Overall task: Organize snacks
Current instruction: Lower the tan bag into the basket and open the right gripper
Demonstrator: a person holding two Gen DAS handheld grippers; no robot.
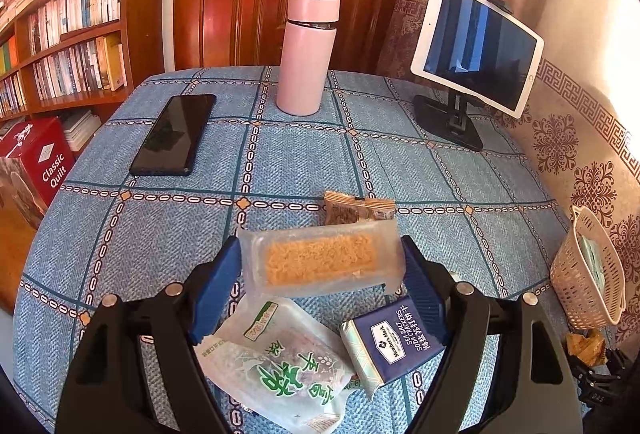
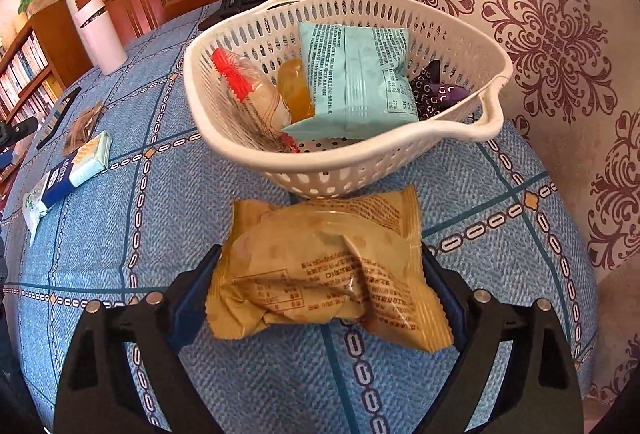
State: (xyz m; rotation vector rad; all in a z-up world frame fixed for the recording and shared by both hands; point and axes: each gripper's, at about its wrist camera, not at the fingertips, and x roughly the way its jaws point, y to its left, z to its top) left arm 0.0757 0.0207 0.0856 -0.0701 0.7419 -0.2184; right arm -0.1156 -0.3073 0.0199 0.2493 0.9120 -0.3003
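Observation:
My left gripper [image 1: 322, 266] is shut on a clear-wrapped golden snack bar [image 1: 320, 260] and holds it above the blue checked tablecloth. Below it lie a white-and-green packet [image 1: 280, 362] and a navy cracker pack [image 1: 390, 342]; a brown snack packet [image 1: 356, 211] lies just beyond. My right gripper [image 2: 320, 286] is shut on a tan crinkled snack packet [image 2: 328, 270], just in front of the white perforated basket [image 2: 352, 141]. The basket holds a mint-green packet [image 2: 356, 77], a red-ended packet [image 2: 250, 89], an orange piece [image 2: 296, 89] and a purple packet [image 2: 436, 93].
A pink flask [image 1: 306, 53], a black phone [image 1: 174, 133] and a tablet on a stand [image 1: 476, 45] stand at the far side of the table. A bookshelf [image 1: 68, 33] and red box [image 1: 36, 153] are at left. The patterned wall [image 2: 560, 33] is close behind the basket.

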